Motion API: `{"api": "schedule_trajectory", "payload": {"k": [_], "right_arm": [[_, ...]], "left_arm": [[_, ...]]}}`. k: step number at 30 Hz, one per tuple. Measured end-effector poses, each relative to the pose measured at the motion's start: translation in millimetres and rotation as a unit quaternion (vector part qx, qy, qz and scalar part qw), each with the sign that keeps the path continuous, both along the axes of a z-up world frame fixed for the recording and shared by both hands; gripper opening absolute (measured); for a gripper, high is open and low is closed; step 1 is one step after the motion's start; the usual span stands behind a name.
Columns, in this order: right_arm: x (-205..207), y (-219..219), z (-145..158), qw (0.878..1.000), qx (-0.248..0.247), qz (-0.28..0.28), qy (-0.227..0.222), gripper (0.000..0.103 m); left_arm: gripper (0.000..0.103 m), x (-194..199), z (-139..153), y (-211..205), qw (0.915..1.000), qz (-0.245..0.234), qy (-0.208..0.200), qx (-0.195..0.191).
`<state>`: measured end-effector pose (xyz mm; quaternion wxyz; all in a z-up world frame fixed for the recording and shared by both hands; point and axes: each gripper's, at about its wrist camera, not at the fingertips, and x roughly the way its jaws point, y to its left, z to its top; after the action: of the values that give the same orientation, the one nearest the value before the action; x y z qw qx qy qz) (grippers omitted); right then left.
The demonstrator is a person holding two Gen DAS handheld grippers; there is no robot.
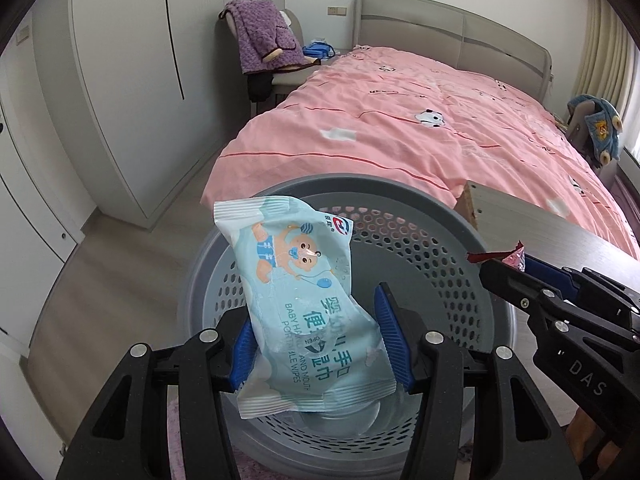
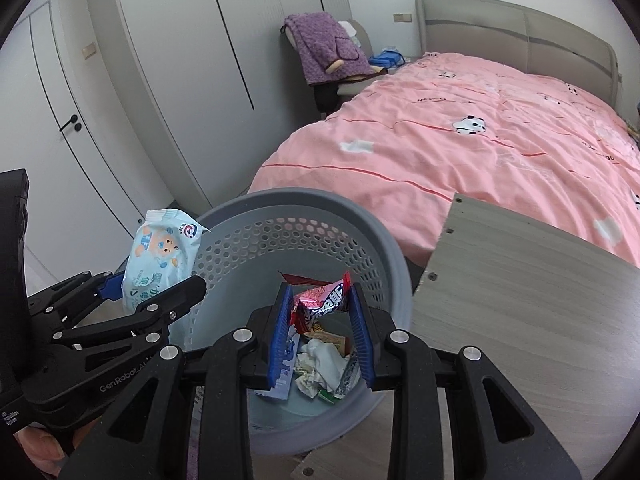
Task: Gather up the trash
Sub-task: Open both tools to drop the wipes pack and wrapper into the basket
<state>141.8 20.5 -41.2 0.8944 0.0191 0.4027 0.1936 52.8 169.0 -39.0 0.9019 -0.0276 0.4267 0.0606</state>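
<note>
Over the grey basket's (image 2: 362,216) rim, the left gripper (image 1: 316,340) pinches a baby-wipes pack (image 1: 298,300) while the right gripper (image 2: 322,322) clamps a red wrapper (image 2: 320,300).

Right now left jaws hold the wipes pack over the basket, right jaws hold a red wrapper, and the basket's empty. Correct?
Not empty. The right wrist view shows crumpled tissue and packets in the basket. The rest holds: wipes pack in the left jaws, red wrapper in the right.

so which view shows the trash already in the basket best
The right wrist view: it looks down into the grey basket at crumpled tissues and wrappers on its bottom. In the left wrist view the wet wipes pack covers most of the basket's inside, so that trash is hidden.
</note>
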Motion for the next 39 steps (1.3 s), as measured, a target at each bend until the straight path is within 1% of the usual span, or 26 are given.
{"api": "schedule_trajectory", "payload": {"k": [6,9,11,13,15,19,32,36,39], "right_arm": [[5.9,5.0,-2.4,1.0,-0.001,0.006,0.002,0.032],[5.0,4.3,-1.3,1.0,-0.001,0.004,-0.002,0.038],[5.4,3.3,-1.2,1.0,0.001,0.002,-0.001,0.041],[4.7,2.6,-0.2,1.0,0.003,-0.001,-0.004,0.049],[4.8,1.1,0.7,1.0,0.005,-0.004,-0.006,0.051],[2.6,0.6,2.6,1.0,0.005,-0.005,-0.01,0.051],[-4.0,-2.7,6.5,1.0,0.006,-0.01,-0.017,0.053],[-6.0,-3.7,7.6,1.0,0.005,-0.012,-0.021,0.059],[-7.0,-4.1,8.8,1.0,0.005,-0.012,-0.023,0.059]], "left_arm": [[0.053,0.4,-3.1,11.3,0.9999,0.012,0.005,-0.006],[0.055,-0.2,-2.9,15.6,0.9998,0.018,0.006,-0.01],[0.062,0.3,-2.3,15.5,0.9997,0.022,0.007,-0.011],[0.065,0.3,-1.3,15.8,0.9996,0.025,0.005,-0.01],[0.065,-0.4,-0.2,15.6,0.9996,0.026,0.004,-0.007],[0.07,-3.0,2.2,15.0,0.9996,0.03,0.0,-0.002],[0.073,-8.4,6.3,16.0,0.9993,0.037,-0.004,0.009],[0.076,-10.4,8.1,15.5,0.9991,0.039,-0.006,0.012],[0.078,-12.5,10.0,16.5,0.999,0.041,-0.009,0.013]]}}
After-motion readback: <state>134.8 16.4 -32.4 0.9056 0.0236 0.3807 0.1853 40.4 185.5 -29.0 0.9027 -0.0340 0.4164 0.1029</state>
